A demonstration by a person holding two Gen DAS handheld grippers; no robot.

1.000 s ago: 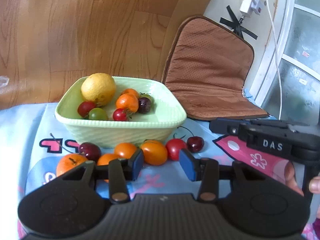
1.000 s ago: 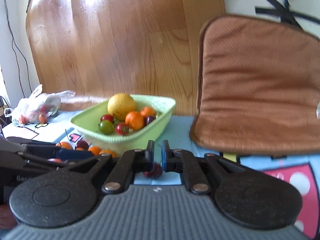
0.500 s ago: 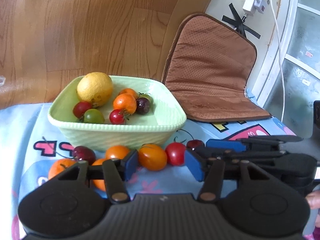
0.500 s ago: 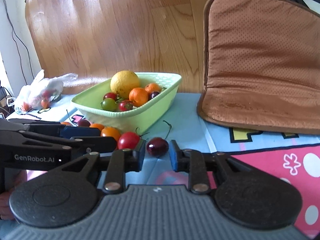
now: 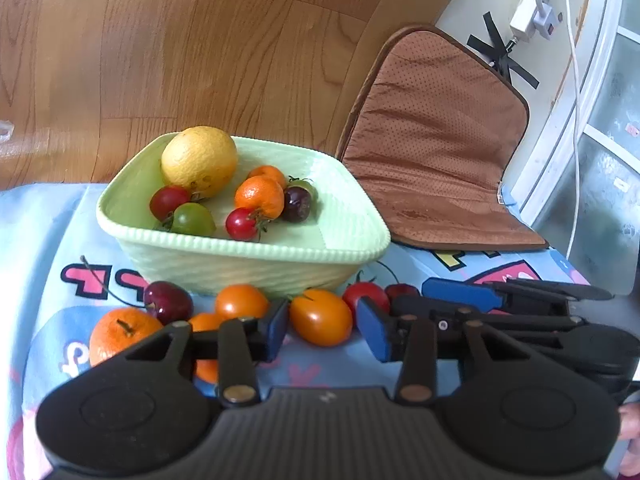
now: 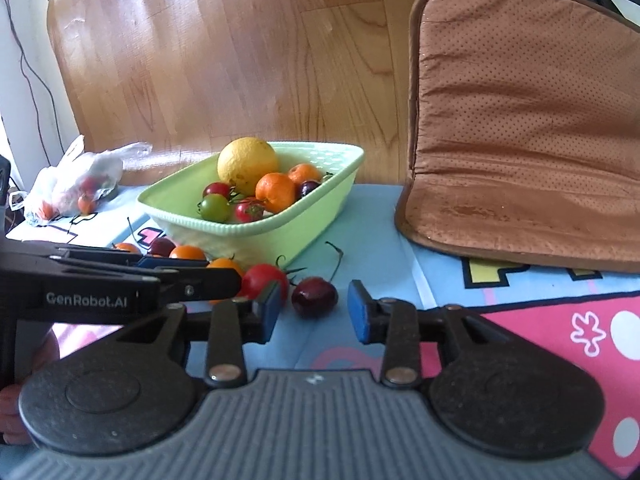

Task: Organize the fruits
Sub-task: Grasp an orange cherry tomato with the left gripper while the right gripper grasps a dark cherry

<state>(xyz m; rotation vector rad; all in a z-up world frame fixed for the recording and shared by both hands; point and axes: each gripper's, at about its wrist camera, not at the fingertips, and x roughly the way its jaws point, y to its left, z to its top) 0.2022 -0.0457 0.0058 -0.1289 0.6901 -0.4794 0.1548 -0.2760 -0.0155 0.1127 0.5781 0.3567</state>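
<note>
A light green bowl (image 5: 248, 244) (image 6: 256, 232) holds a big yellow citrus fruit (image 5: 199, 161), mandarins and small tomatoes. Loose fruit lies in front of it on the patterned cloth. An orange tomato (image 5: 320, 316) sits between the blue pads of my left gripper (image 5: 322, 330), whose jaws are closing; thin gaps still show on both sides. My right gripper (image 6: 314, 316) is opening, and a dark cherry (image 6: 314, 296) rests on the cloth just beyond its tips, untouched. A red tomato (image 6: 264, 280) lies next to that cherry. The two grippers stand side by side.
A brown seat cushion (image 5: 432, 140) leans against the wall to the right of the bowl. A plastic bag of fruit (image 6: 76, 184) lies at the far left. A white cable (image 5: 574, 80) hangs by the window frame. A mandarin (image 5: 120, 336) and another cherry (image 5: 168, 306) lie left of my left gripper.
The right gripper went from shut to open and tipped down toward the cherry. The left jaws widened, then narrowed around the orange tomato. The right gripper came alongside the left one.
</note>
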